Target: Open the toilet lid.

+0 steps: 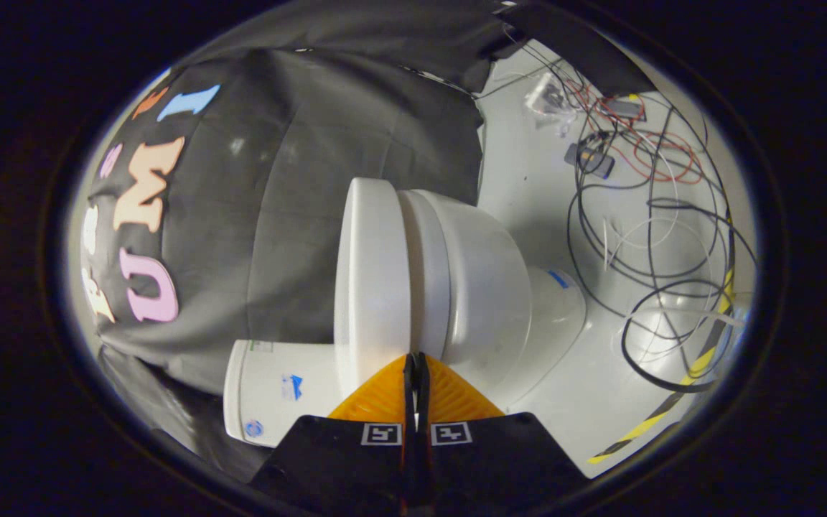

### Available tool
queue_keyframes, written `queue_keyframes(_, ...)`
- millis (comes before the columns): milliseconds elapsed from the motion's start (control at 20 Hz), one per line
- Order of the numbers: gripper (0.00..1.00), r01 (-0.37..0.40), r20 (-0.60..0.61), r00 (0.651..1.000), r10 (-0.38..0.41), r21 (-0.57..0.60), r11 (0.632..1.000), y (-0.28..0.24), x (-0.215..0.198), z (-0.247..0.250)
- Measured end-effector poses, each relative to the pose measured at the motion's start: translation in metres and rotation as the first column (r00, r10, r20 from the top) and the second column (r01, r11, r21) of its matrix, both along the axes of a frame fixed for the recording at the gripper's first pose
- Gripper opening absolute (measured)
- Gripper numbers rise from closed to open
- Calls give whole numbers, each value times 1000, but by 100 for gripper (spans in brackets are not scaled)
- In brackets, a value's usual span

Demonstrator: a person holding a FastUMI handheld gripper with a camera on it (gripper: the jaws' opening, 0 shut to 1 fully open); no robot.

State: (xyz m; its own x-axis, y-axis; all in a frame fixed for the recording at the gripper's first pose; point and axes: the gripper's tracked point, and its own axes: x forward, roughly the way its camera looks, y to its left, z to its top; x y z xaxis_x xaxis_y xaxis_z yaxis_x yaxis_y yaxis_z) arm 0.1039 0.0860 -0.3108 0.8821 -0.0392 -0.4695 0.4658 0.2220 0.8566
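Two fingers of the gripper stand pressed together with only a thin dark slit between them, holding nothing, and their tips sit right at the seam where the toilet lid meets the seat below it. Whether the tips actually touch the porcelain cannot be told. Seen rolled on its side in the gripper view, the white toilet lies just ahead of the fingers, its lid down flat on the seat, the bowl swelling out beyond the seat and narrowing to the base. A white tank sits beside the lid, next to the fingers, against the black cloth wall. Past the base, on the pale floor, loose black, white and red cables coil in a tangle, and a yellow-and-black striped tape runs along the floor's edge near them.
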Motion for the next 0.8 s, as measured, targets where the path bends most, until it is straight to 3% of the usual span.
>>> queue_keyframes(500, 1, 83, 35, 996, -79, -113, 990, 2, 8, 76)
queue_keyframes(800, 1, 47, 23, 999, -43, -218, 975, 14, 15, 110)
